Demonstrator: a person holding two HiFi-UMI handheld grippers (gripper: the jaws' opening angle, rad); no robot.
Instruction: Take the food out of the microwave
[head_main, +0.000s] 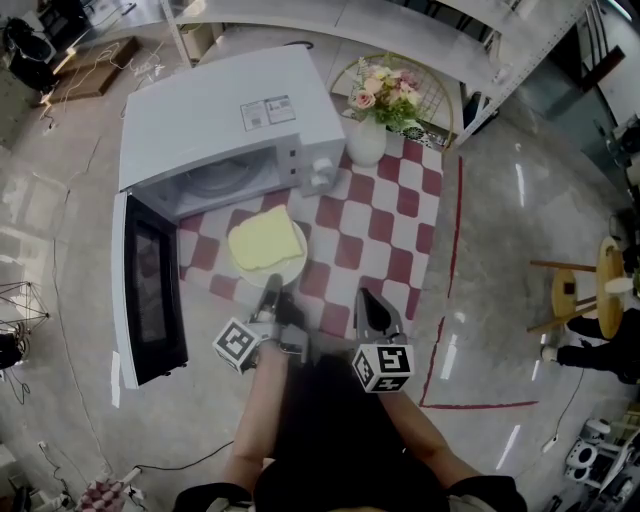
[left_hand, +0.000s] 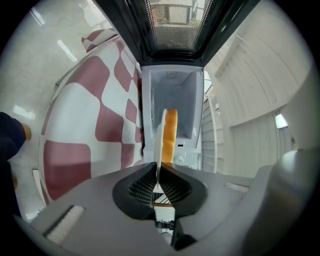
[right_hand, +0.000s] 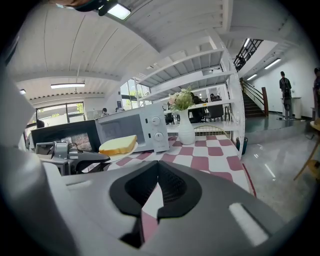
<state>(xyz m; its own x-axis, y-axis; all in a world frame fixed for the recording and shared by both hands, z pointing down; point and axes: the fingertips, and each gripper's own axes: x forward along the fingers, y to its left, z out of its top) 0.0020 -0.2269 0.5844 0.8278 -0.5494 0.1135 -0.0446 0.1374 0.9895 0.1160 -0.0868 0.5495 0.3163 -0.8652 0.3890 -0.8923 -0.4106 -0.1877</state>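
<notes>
The left tongs (head_main: 272, 292) are squeezed tight on the near edge of a white plate (head_main: 293, 270). In the left gripper view, the left tongs (left_hand: 158, 172) show the thin plate (left_hand: 161, 135) rim pinched flat between the two jaws. The right tongs (head_main: 368, 302) are closed with nothing in them. The right gripper view shows the right tongs (right_hand: 157, 170) with only the table cloth past the tips.

A thick yellow slice of bread (head_main: 265, 238) lies flat on the plate. The plate is outside the microwave (head_main: 225, 110), just in front of its open mouth and over the red and white checked cloth (head_main: 375, 225). The black door (head_main: 150, 290) hangs wide open on the left. From the right gripper view the plate looks held up a little, but I cannot tell if it touches the cloth.

The bread looks soft and light, so squeezing it would squash it. Holding the plate is the better way. The plate looks hard and smooth, so I think it could slip. It could break if it dropped. It is held at one edge only, so it may tip and the bread could slide off. Keeping it level matters. The empty right tongs could hold the far side if it wobbles.

A white vase (head_main: 366, 140) of flowers stands at the back of the cloth, well away from the plate.
</notes>
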